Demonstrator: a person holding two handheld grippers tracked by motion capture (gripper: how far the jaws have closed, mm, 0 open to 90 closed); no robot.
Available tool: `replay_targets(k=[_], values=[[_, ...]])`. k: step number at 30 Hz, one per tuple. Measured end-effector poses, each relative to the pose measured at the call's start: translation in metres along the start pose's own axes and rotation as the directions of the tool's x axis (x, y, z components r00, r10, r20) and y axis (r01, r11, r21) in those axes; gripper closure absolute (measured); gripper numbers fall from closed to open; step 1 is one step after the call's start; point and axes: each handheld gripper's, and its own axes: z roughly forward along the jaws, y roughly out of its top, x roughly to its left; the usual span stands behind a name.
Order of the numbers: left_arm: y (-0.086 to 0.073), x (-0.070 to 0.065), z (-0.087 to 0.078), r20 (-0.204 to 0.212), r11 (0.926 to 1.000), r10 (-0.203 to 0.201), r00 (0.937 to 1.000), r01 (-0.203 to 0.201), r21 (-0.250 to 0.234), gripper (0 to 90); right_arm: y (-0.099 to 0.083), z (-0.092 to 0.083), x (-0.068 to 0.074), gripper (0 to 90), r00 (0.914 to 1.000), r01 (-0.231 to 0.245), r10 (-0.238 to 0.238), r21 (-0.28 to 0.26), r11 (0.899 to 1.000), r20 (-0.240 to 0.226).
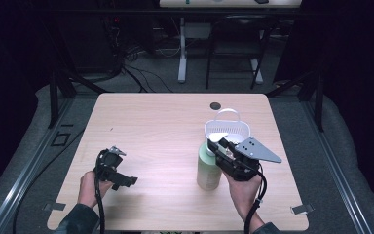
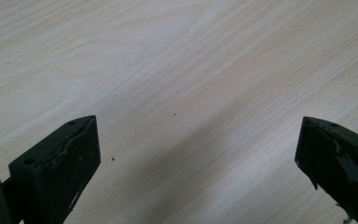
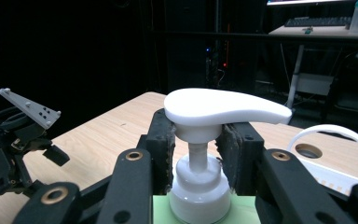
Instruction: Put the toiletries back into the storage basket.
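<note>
Bottle [image 1: 208,170] of pale green, standing upright at the right front of the table [image 1: 165,126], just in front of a white basket [image 1: 228,129]. Gripped at the white pump [image 3: 223,108] neck by the right gripper [image 3: 196,154], jaws closed on both sides. Left gripper [image 2: 198,163] spread wide over bare wood, holding nothing, well apart from the bottle.

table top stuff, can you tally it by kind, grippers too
pump bottle: 1
white basket with handle: 1
handheld grippers: 2, left gripper and right gripper
total: 4
</note>
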Motion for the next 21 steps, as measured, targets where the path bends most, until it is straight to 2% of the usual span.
replay_targets(k=[12,18,21], values=[[0.0000,-0.0003,0.0000,-0.002,1.0000,0.000,1.0000,0.000,0.004,0.0,-0.0010,0.0001,-0.0009,67.9,0.9998,0.021,-0.021,-0.012,1.000,-0.002],[-0.0001,0.0001,0.0002,0.002,1.0000,0.001,1.0000,-0.001,0.004,0.0,0.0002,-0.0007,-0.0038,67.9,1.0000,0.004,-0.004,-0.006,1.000,-0.003],[0.0001,-0.0001,-0.0002,0.001,1.0000,0.003,1.0000,-0.003,0.002,0.0,0.0025,-0.0016,-0.0028,67.9,0.9997,0.026,-0.026,-0.009,1.000,-0.004]])
